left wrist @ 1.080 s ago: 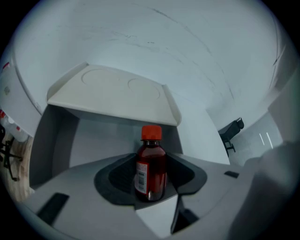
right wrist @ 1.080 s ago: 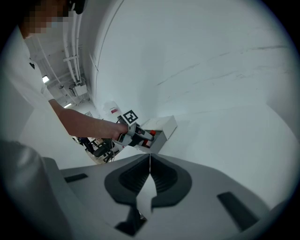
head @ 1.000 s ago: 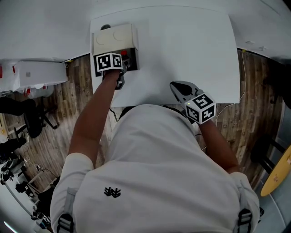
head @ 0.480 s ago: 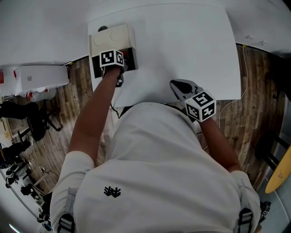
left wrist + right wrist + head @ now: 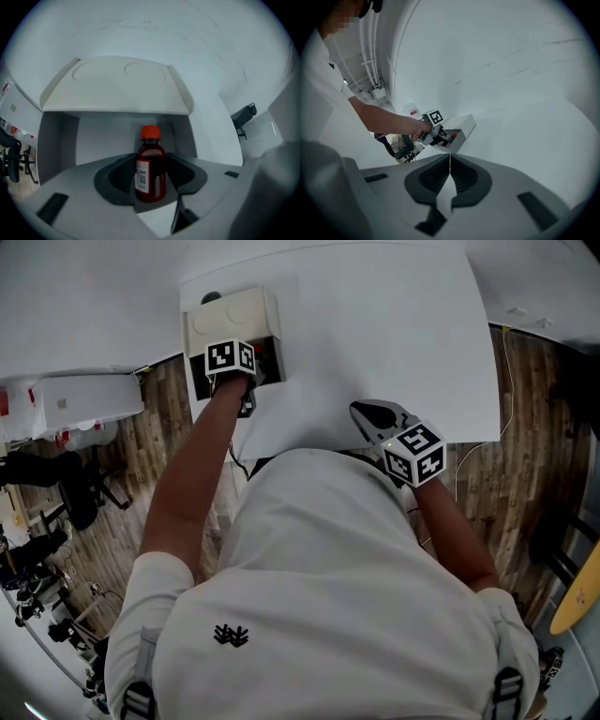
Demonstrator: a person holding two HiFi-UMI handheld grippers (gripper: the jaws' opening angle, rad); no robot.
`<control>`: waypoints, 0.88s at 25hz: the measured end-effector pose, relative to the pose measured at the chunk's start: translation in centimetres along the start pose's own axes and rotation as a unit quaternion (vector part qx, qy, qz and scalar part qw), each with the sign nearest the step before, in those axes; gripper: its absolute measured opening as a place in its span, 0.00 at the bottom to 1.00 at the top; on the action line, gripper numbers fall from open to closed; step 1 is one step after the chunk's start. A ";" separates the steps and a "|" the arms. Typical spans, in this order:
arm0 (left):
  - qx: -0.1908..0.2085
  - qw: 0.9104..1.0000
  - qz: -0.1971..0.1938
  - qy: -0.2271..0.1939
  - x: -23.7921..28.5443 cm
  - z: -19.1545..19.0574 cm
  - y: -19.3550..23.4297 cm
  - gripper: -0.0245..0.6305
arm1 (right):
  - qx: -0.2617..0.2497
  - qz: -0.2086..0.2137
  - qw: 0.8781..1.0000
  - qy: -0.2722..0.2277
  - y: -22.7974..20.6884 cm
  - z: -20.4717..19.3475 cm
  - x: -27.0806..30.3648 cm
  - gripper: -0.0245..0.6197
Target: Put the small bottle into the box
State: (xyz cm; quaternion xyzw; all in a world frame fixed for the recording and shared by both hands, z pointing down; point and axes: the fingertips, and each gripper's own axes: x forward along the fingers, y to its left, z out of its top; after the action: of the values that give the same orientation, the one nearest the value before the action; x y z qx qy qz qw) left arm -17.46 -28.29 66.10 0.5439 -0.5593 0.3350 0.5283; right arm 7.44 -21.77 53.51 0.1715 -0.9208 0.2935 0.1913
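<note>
Bright even light; soft shadows; fisheye edges dark, warped.

The left gripper [image 5: 151, 163] has a small bottle [image 5: 153, 171] between its jaws. The bottle is dark red, with an orange-red cap [image 5: 150, 132] and a white barcode label [image 5: 142, 174]. The dark pads [image 5: 117, 180] lie against its two sides. Just beyond the jaws gapes the pale box [image 5: 58, 140], its grey inner wall behind the bottle. Its lid [image 5: 117, 89] is raised above. Farther off spreads the white table [image 5: 211, 51].
</note>
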 end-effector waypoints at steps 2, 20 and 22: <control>0.005 1.000 -0.003 -0.001 0.0 0.0 -0.1 0.36 | -0.001 0.001 1.000 0.000 0.0 0.2 0.1 0.05; 0.038 0.998 -0.048 -0.030 -1.3 0.3 -0.8 0.40 | -0.011 0.003 1.000 0.011 1.8 0.5 1.8 0.05; 0.038 0.997 -0.057 -0.037 -1.6 0.4 -0.6 0.40 | -0.013 0.002 1.000 0.013 2.2 0.6 2.2 0.05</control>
State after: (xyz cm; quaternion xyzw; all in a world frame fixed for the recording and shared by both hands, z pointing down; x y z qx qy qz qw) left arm -17.20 -28.40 64.34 0.6066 -0.5335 0.3055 0.5040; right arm 4.43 -20.89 52.97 0.1634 -0.9224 0.2836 0.2049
